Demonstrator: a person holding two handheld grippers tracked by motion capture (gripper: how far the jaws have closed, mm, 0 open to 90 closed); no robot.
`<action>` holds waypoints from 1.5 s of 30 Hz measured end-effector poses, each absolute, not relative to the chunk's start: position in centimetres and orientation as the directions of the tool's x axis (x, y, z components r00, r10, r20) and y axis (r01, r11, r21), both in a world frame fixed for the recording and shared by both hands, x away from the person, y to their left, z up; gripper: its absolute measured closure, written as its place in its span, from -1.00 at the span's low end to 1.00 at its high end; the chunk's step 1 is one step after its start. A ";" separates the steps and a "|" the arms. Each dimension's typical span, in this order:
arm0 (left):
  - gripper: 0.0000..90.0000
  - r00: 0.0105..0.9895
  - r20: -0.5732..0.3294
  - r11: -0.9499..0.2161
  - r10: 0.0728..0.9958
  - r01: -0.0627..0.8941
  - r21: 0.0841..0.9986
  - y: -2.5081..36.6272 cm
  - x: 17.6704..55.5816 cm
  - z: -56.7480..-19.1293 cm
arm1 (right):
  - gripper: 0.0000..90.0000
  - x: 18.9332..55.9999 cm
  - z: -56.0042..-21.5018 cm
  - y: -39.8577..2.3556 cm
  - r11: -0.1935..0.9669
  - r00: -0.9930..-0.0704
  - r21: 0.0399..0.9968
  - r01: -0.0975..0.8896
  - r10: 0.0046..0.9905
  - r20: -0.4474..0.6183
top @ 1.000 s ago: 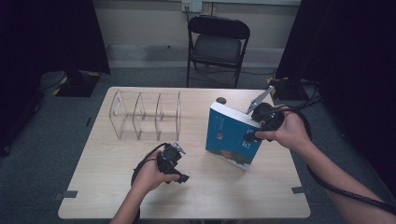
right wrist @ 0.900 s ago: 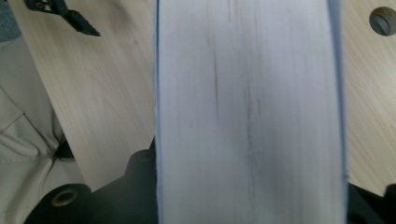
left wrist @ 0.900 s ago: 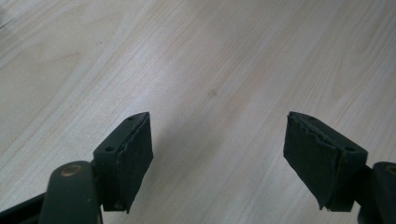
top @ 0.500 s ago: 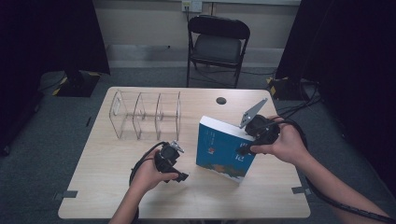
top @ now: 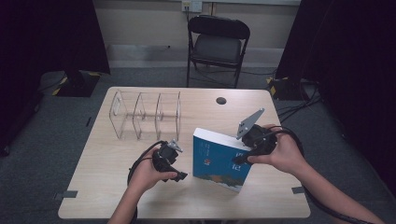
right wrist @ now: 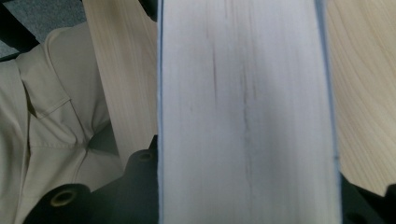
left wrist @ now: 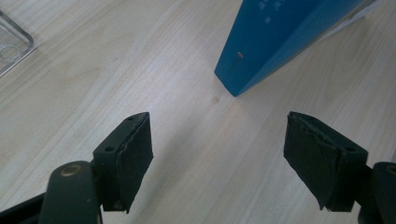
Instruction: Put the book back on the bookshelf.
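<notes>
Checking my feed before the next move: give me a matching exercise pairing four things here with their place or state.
Things:
1. left gripper
2. right gripper
3. clear acrylic divider rack
4. black folding chair

States:
A. on the floor beyond the table's far edge
B. jaws apart over bare wood
C. standing on the table's far left part
D. clamped on the blue paperback book

Pairs: 1-B, 2-D, 3-C, 4-A

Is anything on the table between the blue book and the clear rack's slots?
Nothing visible. Bare table lies between the blue book, held by the right gripper, and the clear rack; the open left gripper sits nearer the person.
</notes>
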State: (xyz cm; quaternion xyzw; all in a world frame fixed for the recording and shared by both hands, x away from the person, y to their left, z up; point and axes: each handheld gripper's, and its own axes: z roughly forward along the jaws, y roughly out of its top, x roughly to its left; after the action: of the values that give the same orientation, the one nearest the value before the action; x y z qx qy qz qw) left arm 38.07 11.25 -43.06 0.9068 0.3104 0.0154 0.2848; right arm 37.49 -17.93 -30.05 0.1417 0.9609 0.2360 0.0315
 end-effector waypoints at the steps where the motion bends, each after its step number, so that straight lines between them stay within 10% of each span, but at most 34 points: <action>1: -0.48 0.805 -0.152 -0.644 0.574 0.558 0.523 11.2 38.1 -43.1 | 0.35 37.4 -30.2 -18.1 0.846 -0.957 0.465 0.261 0.291 0.008; 45: -0.44 0.863 -0.120 -0.704 0.491 0.474 0.529 9.6 38.5 -40.2 | -0.09 37.6 -30.7 -19.3 0.831 -0.957 0.489 0.265 0.289 0.027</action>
State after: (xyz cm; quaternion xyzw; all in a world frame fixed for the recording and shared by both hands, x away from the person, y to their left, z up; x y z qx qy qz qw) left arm 38.52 9.65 -40.24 0.9229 0.2614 0.0152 0.2824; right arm 37.62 -19.32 -30.74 0.1447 0.9566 0.2519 0.0240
